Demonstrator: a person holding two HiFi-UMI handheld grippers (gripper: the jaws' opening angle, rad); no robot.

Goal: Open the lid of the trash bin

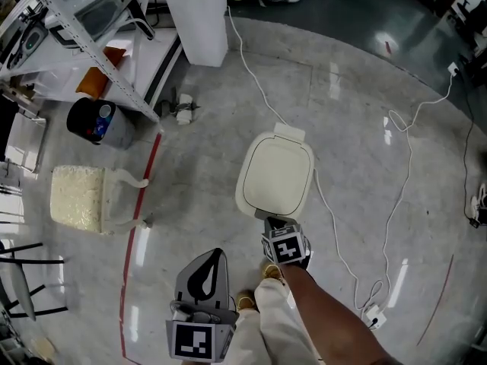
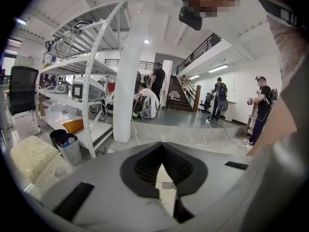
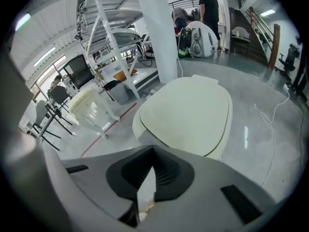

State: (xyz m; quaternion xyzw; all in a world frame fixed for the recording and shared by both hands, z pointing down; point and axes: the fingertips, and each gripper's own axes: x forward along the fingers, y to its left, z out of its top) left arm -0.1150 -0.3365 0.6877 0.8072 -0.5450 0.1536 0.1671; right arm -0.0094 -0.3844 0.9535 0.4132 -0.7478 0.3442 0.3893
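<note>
In the head view, the cream trash bin (image 1: 246, 198) stood on the floor (image 1: 365, 128) with its lid (image 1: 278, 172) down. The right hand-held gripper (image 1: 272, 223) was at its near edge, the left hand-held gripper (image 1: 216, 255) apart from it. In the left gripper view, the jaws were together on nothing. In the right gripper view, the jaws were also together, with the lid just ahead.

trash bin (image 1: 275, 175): middle of the floor, lid sitting on top
right gripper (image 1: 275, 225): at the bin's near edge, maybe touching it, hard to tell
left gripper (image 1: 207, 271): left of that one, nearer the person, apart from the bin
small bucket (image 1: 99, 122): far left, under the rack (image 1: 91, 44)
padded seat (image 1: 77, 198): just in front of the bucket
pillar (image 1: 196, 14): behind the bin, off to its left
</note>
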